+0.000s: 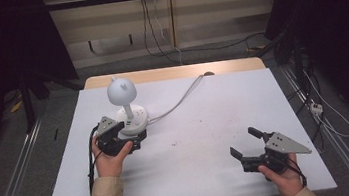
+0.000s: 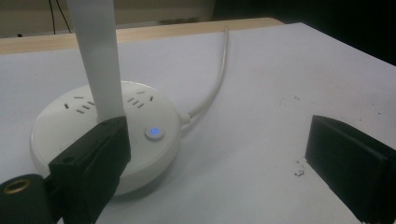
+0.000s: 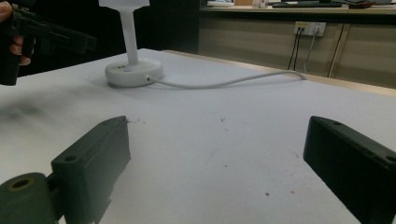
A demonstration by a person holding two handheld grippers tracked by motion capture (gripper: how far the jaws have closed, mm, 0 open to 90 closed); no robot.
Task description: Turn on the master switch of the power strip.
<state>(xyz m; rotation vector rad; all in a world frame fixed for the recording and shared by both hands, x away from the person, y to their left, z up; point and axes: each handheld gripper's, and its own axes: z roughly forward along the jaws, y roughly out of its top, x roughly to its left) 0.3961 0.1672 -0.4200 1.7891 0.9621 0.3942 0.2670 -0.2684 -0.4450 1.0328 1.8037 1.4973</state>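
Observation:
A round white socket hub (image 1: 133,118) sits left of centre on the white table (image 1: 193,141), and a small white lamp with a ball head (image 1: 121,90) is plugged into it. My left gripper (image 1: 134,134) is open at the hub's near edge. In the left gripper view its left jaw overlaps the hub (image 2: 140,121) beside the lamp stem (image 2: 98,60), and a blue-lit button (image 2: 154,133) glows. My right gripper (image 1: 244,142) is open over bare table at the front right. The right gripper view shows the hub (image 3: 133,72) far off.
The hub's white cable (image 1: 183,99) curves off toward the table's far edge (image 3: 224,84). A wooden strip (image 1: 174,73) borders the back. Rails, cables and a power strip (image 1: 316,107) lie on the floor around the table.

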